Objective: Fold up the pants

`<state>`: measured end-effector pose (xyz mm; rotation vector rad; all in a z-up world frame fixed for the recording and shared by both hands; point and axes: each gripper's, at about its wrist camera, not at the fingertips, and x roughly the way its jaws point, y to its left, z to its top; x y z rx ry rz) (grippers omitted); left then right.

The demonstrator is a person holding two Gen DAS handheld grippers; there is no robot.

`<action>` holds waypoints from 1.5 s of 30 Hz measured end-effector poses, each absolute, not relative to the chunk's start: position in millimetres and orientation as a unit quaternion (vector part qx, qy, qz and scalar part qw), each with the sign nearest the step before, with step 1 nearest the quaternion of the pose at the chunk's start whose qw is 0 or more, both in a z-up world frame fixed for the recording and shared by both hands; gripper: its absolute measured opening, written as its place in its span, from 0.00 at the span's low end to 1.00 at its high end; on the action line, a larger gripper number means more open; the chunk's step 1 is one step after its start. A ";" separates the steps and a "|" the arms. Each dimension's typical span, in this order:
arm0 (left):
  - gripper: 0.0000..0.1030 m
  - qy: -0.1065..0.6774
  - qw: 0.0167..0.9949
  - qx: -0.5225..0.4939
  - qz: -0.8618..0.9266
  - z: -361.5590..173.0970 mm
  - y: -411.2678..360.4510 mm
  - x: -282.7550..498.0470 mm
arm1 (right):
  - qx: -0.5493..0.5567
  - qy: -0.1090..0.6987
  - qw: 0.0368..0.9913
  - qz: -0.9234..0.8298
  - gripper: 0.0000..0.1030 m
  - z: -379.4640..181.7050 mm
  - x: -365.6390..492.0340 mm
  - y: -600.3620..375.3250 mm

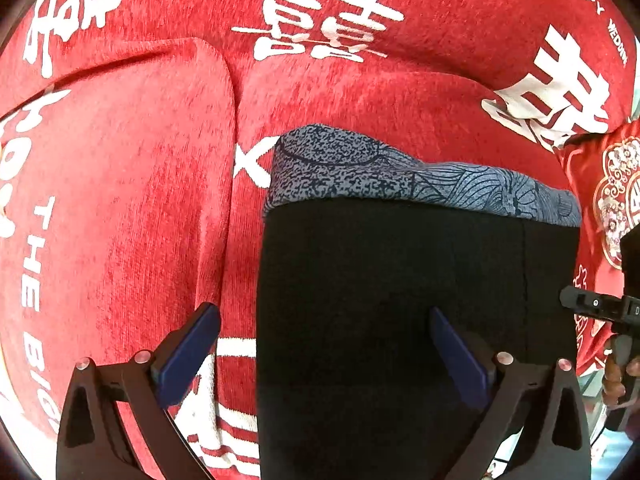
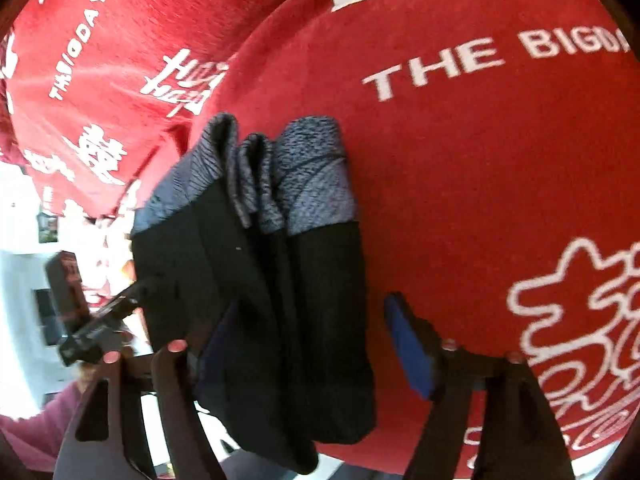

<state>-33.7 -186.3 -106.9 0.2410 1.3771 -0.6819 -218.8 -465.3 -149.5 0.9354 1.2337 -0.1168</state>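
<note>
My left gripper is wide open, blue pads spread either side of the pants' left edge; nothing held. One pad sits over the red cover, the other over black fabric. Right gripper is also spread apart and empty, w/ its left pad partly hidden behind the bundle, so I can't tell if it touches cloth.

The pants lie already folded into a compact stack on the red sofa cover w/ white lettering, just right of the seam between two cushions. Black body near me, grey patterned waistband at the far end. From the right wrist view the stack shows several layers, edges fanned at the grey end, the near end looks to overhang the cushion edge.

Handling, my guess: light, soft, stretchy knit, prob a bit slick; layers will slide apart if pinched at one ply. Best hold is across the full thickness at the black fold nearest me, one gripper per corner. A red embroidered cushion sits right.
</note>
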 end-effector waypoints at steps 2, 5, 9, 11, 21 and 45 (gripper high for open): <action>1.00 0.616 0.716 0.123 -0.304 -103.2 -187.4 -36.7 | 0.410 0.561 0.716 -0.066 0.75 -143.6 -222.6 -463.7; 1.00 0.609 0.721 0.138 -0.298 -98.9 -189.2 -40.1 | 0.402 0.565 0.716 -0.081 0.75 -138.9 -229.2 -464.9; 1.00 0.615 0.719 0.138 -0.291 -99.3 -188.4 -41.2 | 0.413 0.560 0.711 -0.101 0.75 -139.1 -240.5 -466.0; 1.00 0.618 0.719 0.138 -0.287 -99.4 -187.0 -42.4 | 0.417 0.557 0.710 -0.112 0.75 -136.9 -245.2 -465.8; 1.00 0.612 0.728 0.172 -0.257 -80.5 -178.8 -60.3 | 0.386 0.566 0.707 -0.178 0.79 -112.4 -267.4 -455.2; 1.00 0.598 0.750 0.209 -0.189 24.2 -181.0 -138.8 | 0.284 0.594 0.738 -0.143 0.86 -12.4 -281.9 -403.3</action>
